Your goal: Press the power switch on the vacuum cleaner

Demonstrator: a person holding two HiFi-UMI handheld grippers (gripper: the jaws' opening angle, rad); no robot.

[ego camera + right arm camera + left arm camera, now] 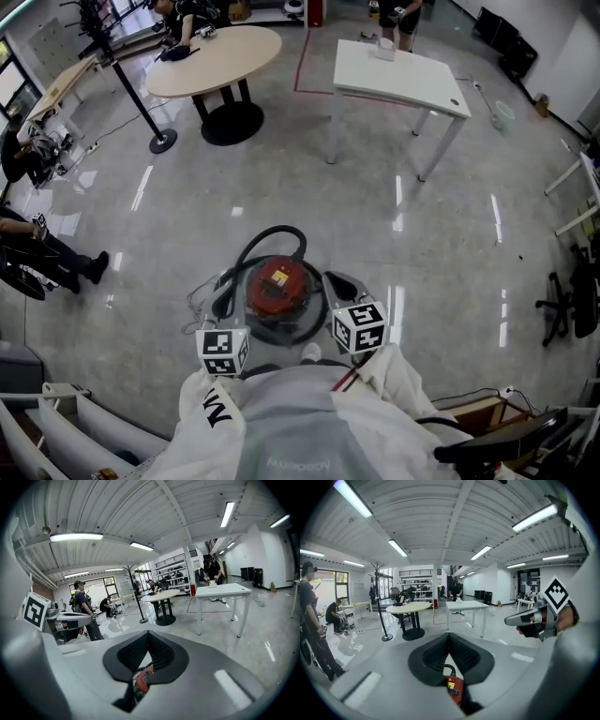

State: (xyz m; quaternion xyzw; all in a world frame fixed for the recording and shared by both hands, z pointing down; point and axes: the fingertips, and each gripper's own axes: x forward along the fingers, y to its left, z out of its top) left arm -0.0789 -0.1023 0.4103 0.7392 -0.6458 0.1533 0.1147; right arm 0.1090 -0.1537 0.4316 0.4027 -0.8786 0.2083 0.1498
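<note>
Open hall with a glossy grey floor (pixel 450 244), the biggest thing in frame. Two pieces of furniture stand well beyond the work area: a round worktop (pixel 216 58) on a black pedestal and a white worktop (pixel 398 75) to its right. Neither bears on the job.

Vacuum cleaner (pixel 278 292) stands on the floor directly in front of the person, flanked by the two claws in the head view. Canister type: grey body, red lid (pixel 278 279) on top, black hose (pixel 272 234) looping round the far side.

Left claw (pixel 450 637): jaws together at the tips, nothing held. Red of the vacuum shows below, through the gap behind the tips. Right claw (pixel 147 633): same, jaws closed and empty, red lid glimpsed beneath. Both aim out across the room rather than down at the canister.

Power switch: cannot pick it out in any view, either too small or hidden by the claws.

Handling, my reading: hard plastic shell, stiff and smooth, probably heavy enough to sit firm under a downward push, though it may roll if shoved sideways. No grasp needed; closed tips should serve as a blunt poker. Press straight down on the switch once found. If the body shifts, steady the shell's rim with the other claw
</note>
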